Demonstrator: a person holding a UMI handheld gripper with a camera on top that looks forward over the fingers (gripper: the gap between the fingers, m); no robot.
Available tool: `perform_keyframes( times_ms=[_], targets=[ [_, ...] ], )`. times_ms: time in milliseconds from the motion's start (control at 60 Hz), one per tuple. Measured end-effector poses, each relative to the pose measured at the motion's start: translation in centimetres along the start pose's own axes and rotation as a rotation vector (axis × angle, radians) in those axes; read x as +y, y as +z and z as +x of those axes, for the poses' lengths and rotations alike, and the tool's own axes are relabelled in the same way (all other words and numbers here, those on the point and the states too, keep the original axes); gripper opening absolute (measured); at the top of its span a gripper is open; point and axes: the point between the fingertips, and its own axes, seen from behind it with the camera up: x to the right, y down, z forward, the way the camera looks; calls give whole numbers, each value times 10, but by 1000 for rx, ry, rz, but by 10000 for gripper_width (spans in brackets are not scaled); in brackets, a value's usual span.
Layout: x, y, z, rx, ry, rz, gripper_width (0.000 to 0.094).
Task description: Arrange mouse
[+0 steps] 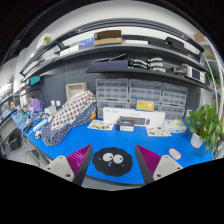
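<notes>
The claw (112, 163) hangs wide and empty above the blue bench (60, 152); what appears to be a small white mouse (175, 154) lies off beyond its right finger.

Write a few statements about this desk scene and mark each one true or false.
1. The gripper is open, nothing held. True.
2. A dark mat lies between the fingers. True.
3. The white mouse is clamped in the fingers. False: it rests on the blue table cover, outside the fingers.
4. A green plant stands beyond the mouse. True.
5. The shelves behind the desk are bare. False: boxes sit on them.
</notes>
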Motion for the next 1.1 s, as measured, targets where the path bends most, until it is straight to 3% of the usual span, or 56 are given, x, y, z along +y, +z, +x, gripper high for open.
perform_keyframes(
  times_ms=[300,533,733,983,1100],
  targets=[
    [75,12,72,86,32,-93,864],
    [150,24,193,222,56,-191,863],
    [184,49,306,318,73,-266,859],
    [188,129,383,306,78,-306,825],
    [183,164,392,267,85,-318,750]
  ],
)
